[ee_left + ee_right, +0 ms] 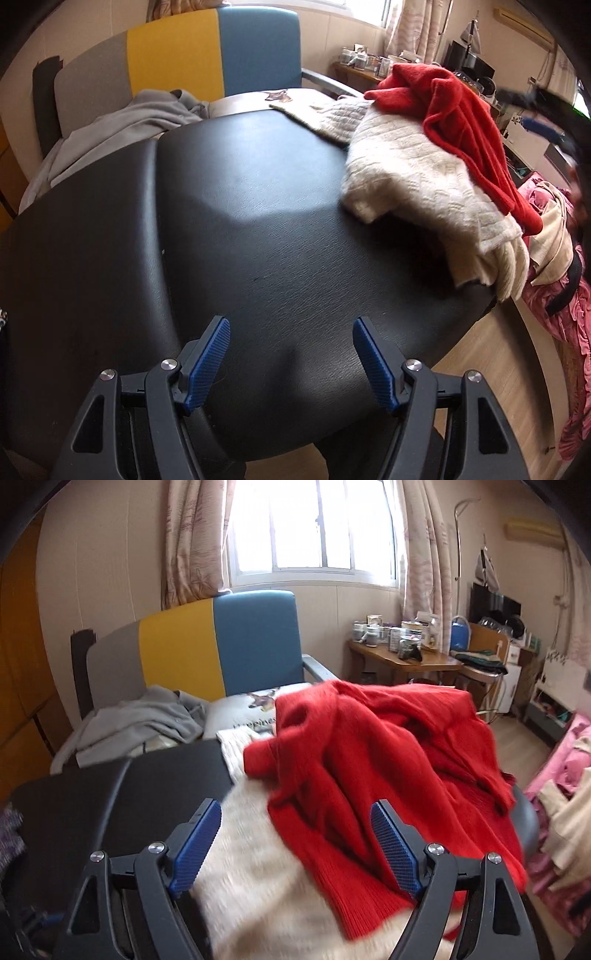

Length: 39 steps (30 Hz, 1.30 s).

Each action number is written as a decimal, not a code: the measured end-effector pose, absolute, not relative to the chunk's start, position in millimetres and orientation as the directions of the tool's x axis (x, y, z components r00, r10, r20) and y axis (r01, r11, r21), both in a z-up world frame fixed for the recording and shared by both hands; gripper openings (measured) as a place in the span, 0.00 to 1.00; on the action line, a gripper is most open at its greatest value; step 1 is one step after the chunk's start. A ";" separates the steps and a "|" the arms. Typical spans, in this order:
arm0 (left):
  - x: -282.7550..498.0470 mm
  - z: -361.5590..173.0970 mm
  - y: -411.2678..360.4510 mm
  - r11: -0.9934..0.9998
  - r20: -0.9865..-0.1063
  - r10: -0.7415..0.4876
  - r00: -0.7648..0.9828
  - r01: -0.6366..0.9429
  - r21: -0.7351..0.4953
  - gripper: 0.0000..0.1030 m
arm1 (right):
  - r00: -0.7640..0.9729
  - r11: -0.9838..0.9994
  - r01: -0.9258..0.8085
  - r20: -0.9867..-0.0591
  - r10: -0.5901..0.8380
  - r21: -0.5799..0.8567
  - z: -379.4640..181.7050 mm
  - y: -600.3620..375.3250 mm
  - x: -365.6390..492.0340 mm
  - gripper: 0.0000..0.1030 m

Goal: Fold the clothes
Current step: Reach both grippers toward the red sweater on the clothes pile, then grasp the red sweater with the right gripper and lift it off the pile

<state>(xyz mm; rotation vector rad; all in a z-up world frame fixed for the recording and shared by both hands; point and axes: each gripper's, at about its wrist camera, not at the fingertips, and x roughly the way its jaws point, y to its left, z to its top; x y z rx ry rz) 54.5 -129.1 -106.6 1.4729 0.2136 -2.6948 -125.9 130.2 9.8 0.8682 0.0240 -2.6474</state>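
Left wrist: left tongs [291,334] wide, empty, bare black table [258,240] ahead | right tongs [295,818] wide over red sweater [388,760], crumpled atop cream sweater [251,878] | nothing folded yet

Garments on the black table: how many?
2. A cream knit sweater along the table's right edge, and a red sweater heaped on it. More may lie hidden underneath.
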 end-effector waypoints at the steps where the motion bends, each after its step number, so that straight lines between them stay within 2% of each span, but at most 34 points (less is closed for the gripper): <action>1: 55.5 -106.3 -132.2 -0.988 -0.840 0.009 -0.543 0.127 -0.093 0.69 | -0.740 -0.937 0.331 -0.585 -0.331 0.112 6.4 127.9 -135.9 0.81; 3: 56.0 -105.3 -138.2 -0.986 -0.838 -0.001 -0.546 0.141 -0.091 0.69 | -0.722 -0.936 0.319 -0.602 -0.342 0.150 -0.3 123.4 -155.8 0.81; 6: 53.4 -104.3 -146.2 -0.984 -0.840 0.000 -0.542 0.152 -0.098 0.69 | -0.693 -0.932 0.299 -0.624 -0.360 0.206 -10.5 116.7 -185.6 0.72; 8: 50.5 -104.8 -151.4 -0.982 -0.843 0.002 -0.537 0.160 -0.104 0.69 | -0.673 -0.928 0.285 -0.638 -0.373 0.242 -17.3 112.2 -205.5 0.50; 11: 46.9 -108.0 -157.2 -0.979 -0.850 0.000 -0.526 0.172 -0.106 0.69 | -0.659 -0.927 0.250 -0.653 -0.375 0.280 -29.3 109.0 -227.6 0.38; 14: 44.3 -114.4 -161.4 -0.977 -0.860 -0.002 -0.511 0.184 -0.108 0.69 | -0.663 -0.924 0.217 -0.647 -0.376 0.315 -41.1 115.9 -234.8 0.31; 16: 42.6 -119.1 -163.3 -0.976 -0.866 -0.004 -0.500 0.189 -0.105 0.69 | -0.650 -0.915 0.200 -0.652 -0.392 0.351 -50.1 121.9 -240.1 0.31; 18: 41.9 -122.2 -164.8 -0.975 -0.870 0.001 -0.492 0.192 -0.110 0.69 | -0.577 -0.888 0.179 -0.686 -0.443 0.424 -67.4 126.5 -250.1 0.47; 19: 41.6 -123.7 -165.5 -0.975 -0.872 0.004 -0.489 0.193 -0.113 0.69 | -0.536 -0.879 0.171 -0.706 -0.462 0.446 -77.5 126.3 -254.0 0.64; 23: 45.3 -121.7 -167.7 -0.973 -0.871 0.008 -0.492 0.196 -0.120 0.69 | -0.525 -0.887 0.177 -0.722 -0.451 0.426 -87.4 120.3 -253.0 0.65; 24: 46.5 -121.0 -168.4 -0.973 -0.870 0.012 -0.493 0.196 -0.124 0.69 | -0.545 -0.889 0.172 -0.711 -0.444 0.424 -83.8 120.2 -249.7 0.64; 26: 49.3 -120.4 -169.8 -0.971 -0.869 0.016 -0.494 0.200 -0.132 0.69 | -0.578 -0.894 0.162 -0.694 -0.429 0.417 -78.1 119.6 -244.3 0.52; 28: 50.9 -119.8 -169.4 -0.971 -0.868 0.011 -0.496 0.201 -0.128 0.69 | -0.604 -0.890 0.176 -0.667 -0.436 0.422 -70.5 120.8 -237.2 0.47; 31: 52.0 -118.7 -166.7 -0.974 -0.867 0.004 -0.498 0.194 -0.116 0.69 | -0.625 -0.877 0.169 -0.639 -0.449 0.451 -67.6 126.1 -234.6 0.28; 33: 53.2 -117.9 -165.9 -0.974 -0.867 0.008 -0.498 0.192 -0.120 0.69 | -0.629 -0.881 0.168 -0.640 -0.441 0.442 -67.6 127.4 -235.2 0.21; 39: 55.8 -116.5 -171.3 -0.964 -0.871 0.053 -0.489 0.202 -0.172 0.69 | -0.558 -0.793 0.277 -0.581 -0.592 0.543 -51.9 116.0 -220.9 0.17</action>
